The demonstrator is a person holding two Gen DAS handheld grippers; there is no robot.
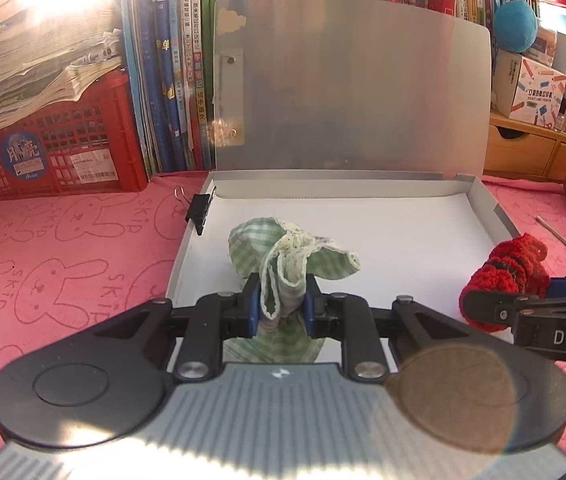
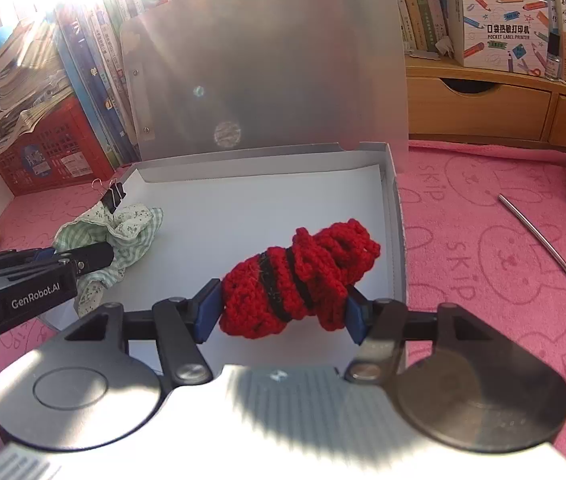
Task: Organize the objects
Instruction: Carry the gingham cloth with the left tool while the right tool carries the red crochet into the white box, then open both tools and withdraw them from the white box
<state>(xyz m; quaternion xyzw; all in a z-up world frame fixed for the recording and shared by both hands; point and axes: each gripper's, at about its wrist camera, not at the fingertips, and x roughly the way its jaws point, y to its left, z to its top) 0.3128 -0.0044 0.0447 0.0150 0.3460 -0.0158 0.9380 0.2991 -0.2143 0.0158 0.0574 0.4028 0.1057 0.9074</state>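
Observation:
My left gripper (image 1: 281, 300) is shut on a green checked cloth with lace trim (image 1: 283, 256) and holds it over the near left part of an open grey box (image 1: 483, 196) lined with white paper. My right gripper (image 2: 283, 308) is shut on a red crocheted bundle with black stripes (image 2: 295, 276) and holds it over the box's near right part. The cloth (image 2: 123, 224) and left gripper (image 2: 95, 256) show at the left of the right wrist view. The red bundle (image 1: 503, 276) shows at the right of the left wrist view.
The box's lid (image 1: 355, 80) stands upright at the back. A black binder clip (image 1: 201, 210) grips the box's left wall. A metal rod (image 2: 551, 248) lies on the pink mat (image 1: 63, 248) to the right. A red crate (image 1: 43, 152), books and wooden drawers (image 2: 483, 104) stand behind.

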